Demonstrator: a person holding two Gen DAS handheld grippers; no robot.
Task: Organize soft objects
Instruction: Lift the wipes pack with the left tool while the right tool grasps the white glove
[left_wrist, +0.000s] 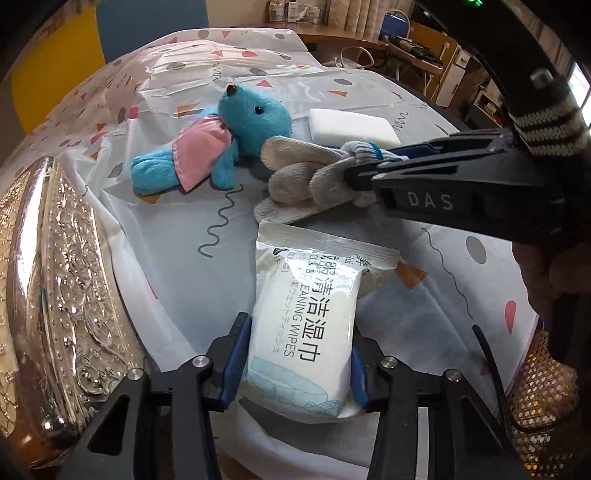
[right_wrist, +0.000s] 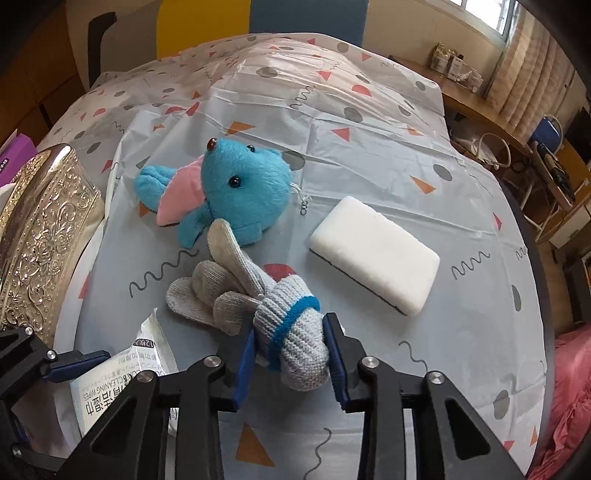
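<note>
Knitted grey glove (right_wrist: 255, 295) with blue cuff band, clamped at the cuff by the right gripper (right_wrist: 291, 356), glossy wipes pack (left_wrist: 306, 332) squeezed between left gripper (left_wrist: 295, 365) pads, fuzzy blue plush (right_wrist: 229, 188) and white sponge (right_wrist: 376, 254) beyond on patterned tablecloth (right_wrist: 369, 155), embossed silver box (left_wrist: 55, 295) at left.

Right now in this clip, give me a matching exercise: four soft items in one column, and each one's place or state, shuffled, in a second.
Items:
1. wipes pack
2. grey glove
3. blue plush toy
4. white sponge

States:
A. lying free, pink cloth on it
B. between the right gripper's fingers
C. lying free, flat on the tablecloth
D. between the left gripper's fingers

Pairs: 1-D, 2-B, 3-A, 4-C
</note>
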